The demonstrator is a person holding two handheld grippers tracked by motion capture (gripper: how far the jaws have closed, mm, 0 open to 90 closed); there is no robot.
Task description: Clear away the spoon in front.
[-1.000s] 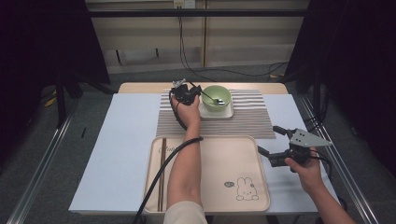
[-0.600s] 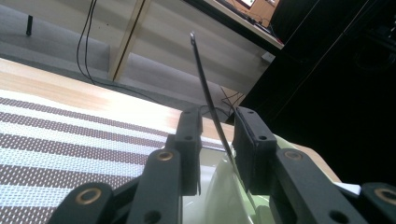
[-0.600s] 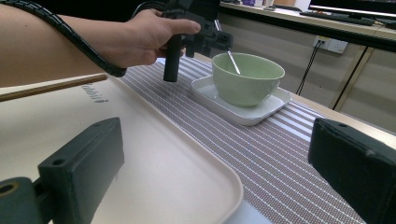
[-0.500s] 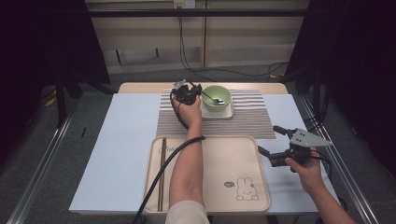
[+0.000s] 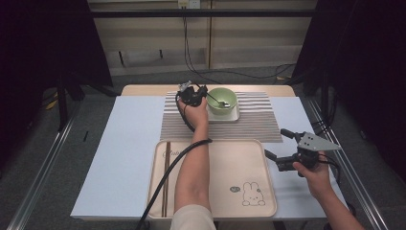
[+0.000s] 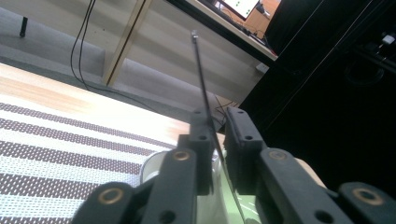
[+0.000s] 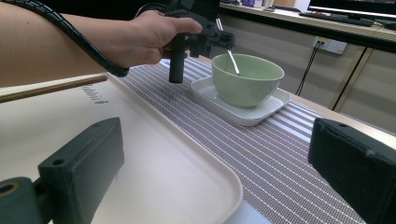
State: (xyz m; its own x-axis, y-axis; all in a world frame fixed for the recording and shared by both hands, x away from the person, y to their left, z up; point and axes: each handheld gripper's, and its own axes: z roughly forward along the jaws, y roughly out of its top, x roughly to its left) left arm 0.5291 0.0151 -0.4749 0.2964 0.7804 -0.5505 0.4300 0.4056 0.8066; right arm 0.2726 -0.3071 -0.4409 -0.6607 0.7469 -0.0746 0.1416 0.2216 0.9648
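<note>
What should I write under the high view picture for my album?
Left claw shut on a spoon in the green bowl; right claw waits open.

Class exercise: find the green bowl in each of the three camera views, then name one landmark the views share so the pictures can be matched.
High view: green bowl at the table's far side, upper centre, on a white dish.
Left gripper view: its rim at bottom centre, behind the jaws.
Right gripper view: upper centre-right, on the dish.
Shared landmark: the striped placemat under the dish.
</note>
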